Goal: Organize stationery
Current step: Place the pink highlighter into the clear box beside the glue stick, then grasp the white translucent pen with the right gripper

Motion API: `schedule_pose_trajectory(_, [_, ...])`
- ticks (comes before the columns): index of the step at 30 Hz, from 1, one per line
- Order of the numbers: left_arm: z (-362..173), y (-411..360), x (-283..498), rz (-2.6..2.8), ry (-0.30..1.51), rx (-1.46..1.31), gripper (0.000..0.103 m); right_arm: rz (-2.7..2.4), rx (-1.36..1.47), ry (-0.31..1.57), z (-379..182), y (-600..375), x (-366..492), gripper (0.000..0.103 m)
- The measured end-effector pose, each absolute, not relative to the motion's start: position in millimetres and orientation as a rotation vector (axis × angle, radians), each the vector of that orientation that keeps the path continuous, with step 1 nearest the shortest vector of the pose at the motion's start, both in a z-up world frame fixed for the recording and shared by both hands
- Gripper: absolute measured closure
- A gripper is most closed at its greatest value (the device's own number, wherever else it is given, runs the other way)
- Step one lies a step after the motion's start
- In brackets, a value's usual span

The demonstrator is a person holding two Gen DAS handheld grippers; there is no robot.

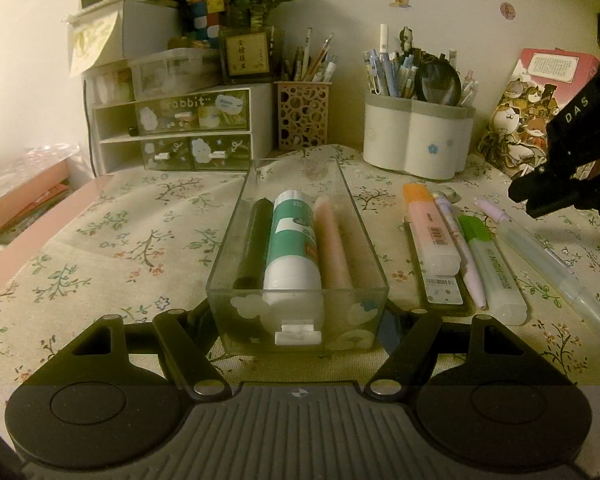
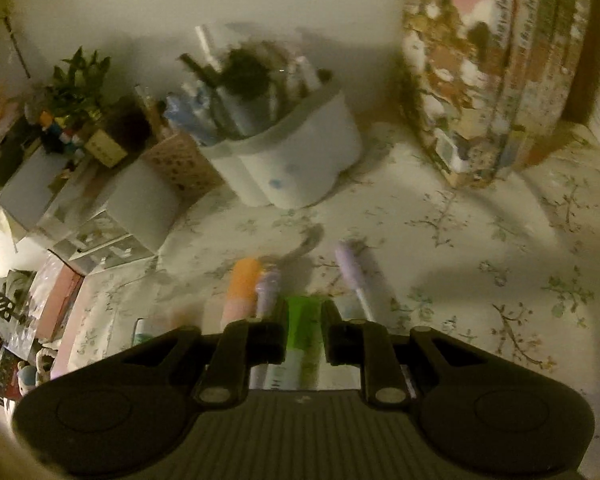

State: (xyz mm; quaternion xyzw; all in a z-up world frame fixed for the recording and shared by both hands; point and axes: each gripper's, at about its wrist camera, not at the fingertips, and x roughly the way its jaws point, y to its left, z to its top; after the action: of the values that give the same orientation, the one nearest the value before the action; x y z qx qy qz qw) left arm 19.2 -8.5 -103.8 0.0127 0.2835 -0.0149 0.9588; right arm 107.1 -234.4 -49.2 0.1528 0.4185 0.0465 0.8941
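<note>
Green highlighter [image 2: 304,320] blurred, ruler [image 1: 444,284] mostly covered

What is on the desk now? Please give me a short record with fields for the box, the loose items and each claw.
box: clear box on the flowered cloth
inside box: black marker, green-white tube, pink pen, side by side
loose, right of box: orange highlighter, purple pen, green highlighter, clear pen
left claw: shut on the box's near end
right claw: shut, empty, above the loose pens
</note>
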Motion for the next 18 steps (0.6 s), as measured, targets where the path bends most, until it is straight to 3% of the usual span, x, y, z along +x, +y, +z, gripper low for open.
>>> schedule_pose_trajectory(12, [-104,-8,19,-0.031,0.575,0.026,0.030,0.076,0.212,0.882,-53,-227,104,0.091])
schedule_pose_trajectory(18, [-104,-9,19,-0.031,0.575,0.026,0.030,0.119,-0.012,0.896,-77,-215,81,0.090])
